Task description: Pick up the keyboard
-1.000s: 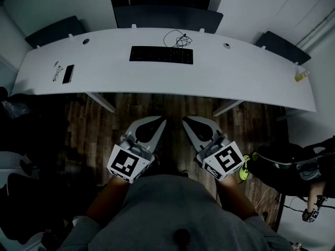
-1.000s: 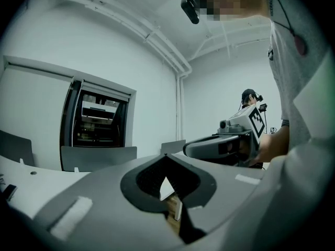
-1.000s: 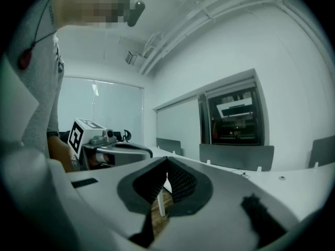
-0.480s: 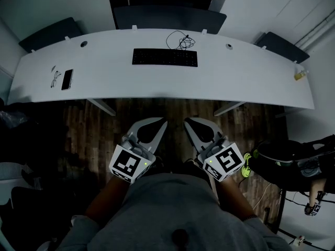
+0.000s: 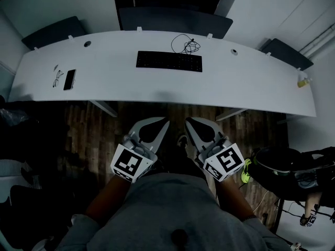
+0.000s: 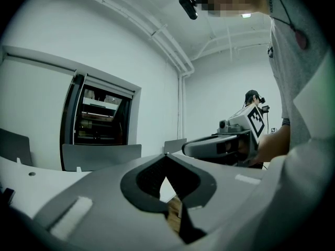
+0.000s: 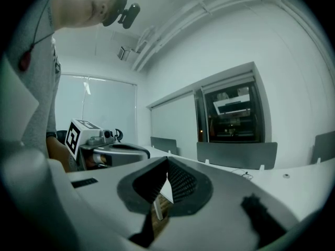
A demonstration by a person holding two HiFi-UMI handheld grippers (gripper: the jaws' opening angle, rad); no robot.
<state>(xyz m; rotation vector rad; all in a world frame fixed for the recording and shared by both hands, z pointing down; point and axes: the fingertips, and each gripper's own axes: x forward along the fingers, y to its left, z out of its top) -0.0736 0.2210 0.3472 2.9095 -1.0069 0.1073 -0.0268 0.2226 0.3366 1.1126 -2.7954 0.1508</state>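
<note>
A black keyboard (image 5: 169, 61) lies flat on the long white desk (image 5: 251, 85), near its middle and towards the far edge. Both grippers hang over the wood floor, well short of the desk's near edge. My left gripper (image 5: 165, 121) is shut with nothing in it, and my right gripper (image 5: 187, 120) is shut and empty too, the two tips close together. In the left gripper view the jaws (image 6: 166, 156) meet at a point, with the right gripper (image 6: 222, 143) beside them. The right gripper view shows its jaws (image 7: 167, 160) closed and the left gripper (image 7: 107, 151) alongside.
A coiled black cable (image 5: 186, 44) lies just behind the keyboard. A phone (image 5: 69, 79) and glasses (image 5: 57, 77) sit at the desk's left end, a small yellow item (image 5: 301, 80) at its right end. Dark partition panels (image 5: 175, 19) line the far edge. A chair (image 5: 285, 166) stands at the right.
The desk and keyboard have slid slightly lower and rightward in the head view as I come closer. Both grippers stay shut, side by side.
</note>
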